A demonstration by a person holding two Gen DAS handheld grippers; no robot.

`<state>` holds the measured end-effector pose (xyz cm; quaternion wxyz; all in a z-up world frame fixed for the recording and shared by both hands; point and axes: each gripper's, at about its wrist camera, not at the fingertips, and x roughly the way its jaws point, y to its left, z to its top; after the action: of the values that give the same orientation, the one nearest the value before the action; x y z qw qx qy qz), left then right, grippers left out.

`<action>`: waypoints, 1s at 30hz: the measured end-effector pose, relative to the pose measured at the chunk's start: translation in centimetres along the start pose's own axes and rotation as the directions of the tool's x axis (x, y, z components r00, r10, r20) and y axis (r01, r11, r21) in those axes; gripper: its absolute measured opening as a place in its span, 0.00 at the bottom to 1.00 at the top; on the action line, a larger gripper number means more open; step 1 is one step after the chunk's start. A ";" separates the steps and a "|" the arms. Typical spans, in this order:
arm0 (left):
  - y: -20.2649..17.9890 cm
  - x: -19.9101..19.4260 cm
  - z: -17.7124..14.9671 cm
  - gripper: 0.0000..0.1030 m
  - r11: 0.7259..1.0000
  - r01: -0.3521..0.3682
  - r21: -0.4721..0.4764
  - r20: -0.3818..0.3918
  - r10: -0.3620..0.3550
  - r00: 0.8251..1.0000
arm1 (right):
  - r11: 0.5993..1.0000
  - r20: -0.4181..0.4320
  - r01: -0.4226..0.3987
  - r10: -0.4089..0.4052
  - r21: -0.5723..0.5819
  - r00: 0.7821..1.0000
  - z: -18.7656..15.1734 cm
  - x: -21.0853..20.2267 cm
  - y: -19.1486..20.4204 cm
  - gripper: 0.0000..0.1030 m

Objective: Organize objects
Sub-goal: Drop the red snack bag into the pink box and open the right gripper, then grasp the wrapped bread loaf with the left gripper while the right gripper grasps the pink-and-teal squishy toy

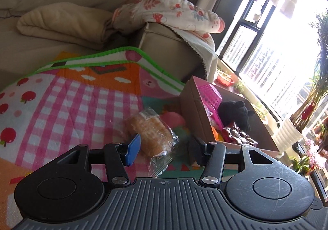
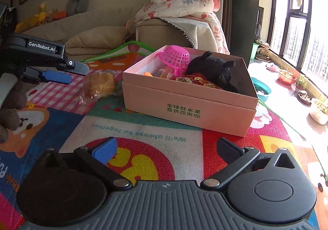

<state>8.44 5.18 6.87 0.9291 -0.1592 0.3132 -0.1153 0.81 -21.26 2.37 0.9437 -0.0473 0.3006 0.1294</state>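
Observation:
A wrapped bread roll [image 1: 150, 134] lies on the colourful play mat [image 1: 71, 103], left of the pink cardboard box [image 2: 188, 111]. My left gripper [image 1: 164, 148] is open, its jaws level with the near end of the roll, one on each side; the right wrist view shows it [image 2: 67, 75] just left of the roll [image 2: 100, 84]. The box holds a pink basket [image 2: 175, 57], a black plush toy [image 2: 215, 70] and a red snack packet [image 2: 196, 80]. My right gripper [image 2: 166, 152] is open and empty, low over the mat in front of the box.
A beige sofa [image 2: 162, 33] with folded blankets [image 2: 180, 4] stands behind the mat. Plant pots [image 2: 287, 76] line the window sill at right. A white planter [image 1: 287, 135] stands beyond the box. Brown plush toys [image 2: 12, 111] sit at the left edge.

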 end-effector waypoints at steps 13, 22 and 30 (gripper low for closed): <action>-0.5 13.1 4.3 0.40 0.998 -0.049 0.034 -0.174 0.055 0.983 | 0.997 0.029 0.001 -0.004 0.082 1.000 -0.4 -0.3 -1.1 1.00; 1.7 8.3 1.6 0.39 0.997 0.070 0.028 -0.218 -0.063 0.974 | 0.984 0.020 -0.013 0.009 0.178 1.000 -0.3 0.1 -2.6 1.00; 0.5 2.6 -2.6 0.37 0.985 0.171 -0.003 -0.236 -0.167 0.957 | 0.986 0.013 0.000 -0.002 0.169 1.000 -0.3 0.1 -2.4 1.00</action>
<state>8.88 4.25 3.31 0.8735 -0.1623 0.4054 -0.2150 1.35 -23.59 2.09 0.9464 0.0334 0.3043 0.1032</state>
